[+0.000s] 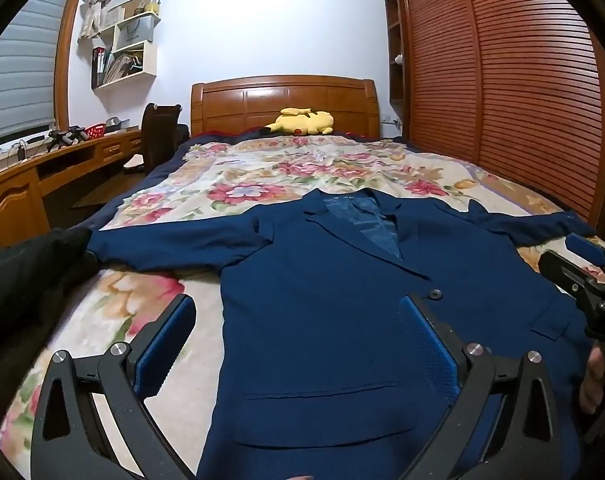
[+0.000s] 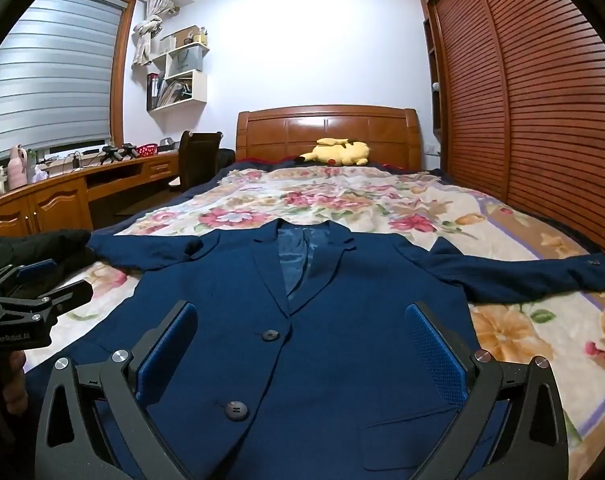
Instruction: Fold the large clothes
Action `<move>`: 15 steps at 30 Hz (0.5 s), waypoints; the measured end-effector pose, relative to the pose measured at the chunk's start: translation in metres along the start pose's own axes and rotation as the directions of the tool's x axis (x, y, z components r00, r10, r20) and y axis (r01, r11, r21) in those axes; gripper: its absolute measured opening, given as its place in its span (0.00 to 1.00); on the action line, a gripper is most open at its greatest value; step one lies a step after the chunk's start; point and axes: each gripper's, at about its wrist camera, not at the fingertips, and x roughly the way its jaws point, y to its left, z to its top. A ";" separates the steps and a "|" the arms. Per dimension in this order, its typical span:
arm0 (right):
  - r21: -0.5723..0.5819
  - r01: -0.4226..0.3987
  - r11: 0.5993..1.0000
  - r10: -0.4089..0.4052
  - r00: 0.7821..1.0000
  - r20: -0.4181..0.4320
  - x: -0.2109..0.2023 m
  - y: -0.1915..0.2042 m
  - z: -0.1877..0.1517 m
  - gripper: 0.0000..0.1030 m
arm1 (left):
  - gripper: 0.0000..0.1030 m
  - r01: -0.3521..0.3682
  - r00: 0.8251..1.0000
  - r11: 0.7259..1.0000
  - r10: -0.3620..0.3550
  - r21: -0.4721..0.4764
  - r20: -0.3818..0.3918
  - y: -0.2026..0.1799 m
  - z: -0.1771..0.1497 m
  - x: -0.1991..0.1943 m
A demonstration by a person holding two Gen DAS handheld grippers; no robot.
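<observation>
A navy blue suit jacket (image 1: 326,304) lies flat, front up and buttoned, on the floral bedspread (image 1: 238,176), sleeves spread out to both sides. It also shows in the right wrist view (image 2: 322,344). My left gripper (image 1: 298,320) is open and empty, hovering over the jacket's lower left part, its left finger over the bedspread. My right gripper (image 2: 302,320) is open and empty, hovering over the jacket's lower front near the buttons (image 2: 269,335). Each gripper shows at the edge of the other's view.
A yellow plush toy (image 1: 302,122) lies by the wooden headboard (image 1: 282,100). A slatted wooden wardrobe (image 1: 502,80) runs along the bed's right side. A desk (image 2: 62,196) and chair (image 2: 198,156) stand left. A black garment (image 1: 26,272) lies at the left sleeve's end.
</observation>
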 end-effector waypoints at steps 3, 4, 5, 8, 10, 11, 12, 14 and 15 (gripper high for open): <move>0.000 0.001 1.000 -0.001 1.000 0.000 0.001 0.001 0.001 1.00 | 0.99 -0.002 1.000 1.000 0.002 0.000 0.001 -0.004 0.001 -0.002; 0.000 0.000 1.000 0.000 1.000 -0.001 -0.001 0.000 -0.002 1.00 | 0.99 -0.001 1.000 1.000 0.001 0.000 0.001 -0.004 0.001 -0.002; 0.000 0.001 1.000 -0.001 1.000 -0.001 0.000 0.000 -0.003 1.00 | 0.99 0.000 1.000 1.000 0.000 0.001 0.001 -0.003 0.001 -0.002; 0.001 0.002 1.000 -0.002 1.000 -0.001 -0.002 -0.001 -0.002 1.00 | 0.99 -0.003 1.000 1.000 0.003 0.002 0.002 -0.004 0.001 -0.002; 0.001 0.003 1.000 -0.003 1.000 0.000 -0.002 -0.001 -0.002 1.00 | 0.99 -0.003 1.000 1.000 0.003 0.002 0.002 -0.004 0.001 -0.002; 0.001 0.003 1.000 -0.003 1.000 0.000 -0.002 -0.002 -0.002 1.00 | 0.99 -0.004 1.000 1.000 0.004 0.003 0.002 -0.005 0.001 -0.002; 0.000 0.003 1.000 -0.003 1.000 -0.001 -0.001 -0.002 -0.001 1.00 | 0.99 -0.005 1.000 1.000 0.005 0.003 0.002 -0.005 0.001 -0.002; -0.001 0.004 1.000 -0.004 1.000 -0.002 -0.001 -0.002 -0.002 1.00 | 0.99 -0.004 1.000 1.000 0.004 0.003 0.004 -0.006 0.001 -0.002; -0.002 0.004 1.000 -0.004 1.000 -0.003 0.000 -0.002 -0.002 1.00 | 0.99 -0.006 1.000 1.000 0.006 0.004 0.004 -0.006 0.001 -0.002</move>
